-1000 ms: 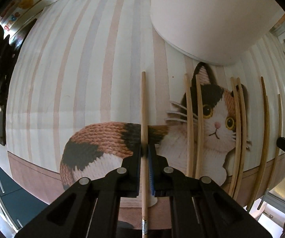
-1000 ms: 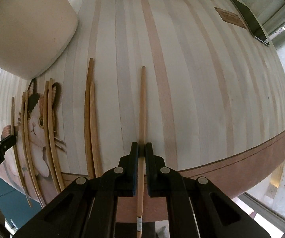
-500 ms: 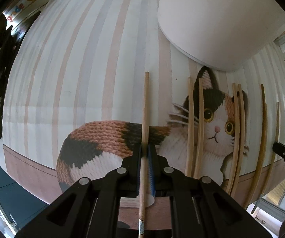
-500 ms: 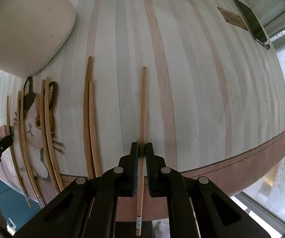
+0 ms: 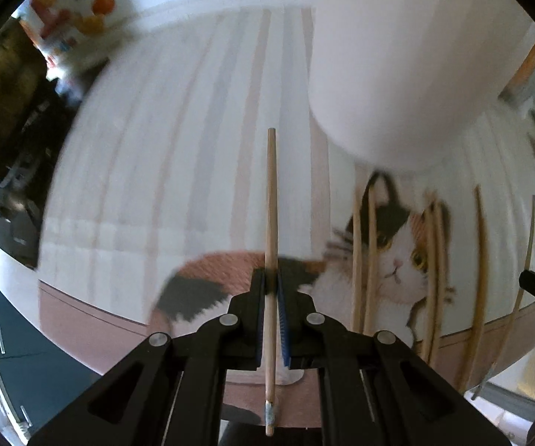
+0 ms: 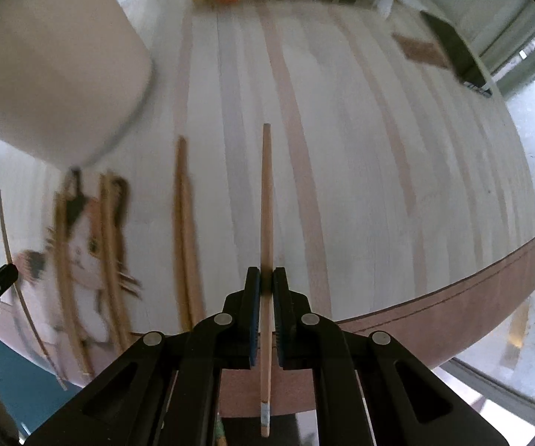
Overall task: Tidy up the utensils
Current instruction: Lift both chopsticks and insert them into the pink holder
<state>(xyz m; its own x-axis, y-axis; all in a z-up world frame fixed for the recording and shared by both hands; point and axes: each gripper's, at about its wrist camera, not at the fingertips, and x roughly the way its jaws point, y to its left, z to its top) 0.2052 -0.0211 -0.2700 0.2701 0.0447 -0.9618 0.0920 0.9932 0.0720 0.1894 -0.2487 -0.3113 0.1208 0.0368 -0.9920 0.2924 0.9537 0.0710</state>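
Left wrist view: left gripper [image 5: 271, 290] fingers clamp one chopstick [image 5: 270, 223] above the desk [image 5: 193, 171]; the right gripper [image 6: 263, 286] likewise. Step: carrying. Next, likely lower tips into the white container [image 5: 397, 74].

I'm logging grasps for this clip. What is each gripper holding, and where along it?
Each holds one chopstick: the left gripper clamps its chopstick below mid-length; the right gripper clamps its chopstick likewise.
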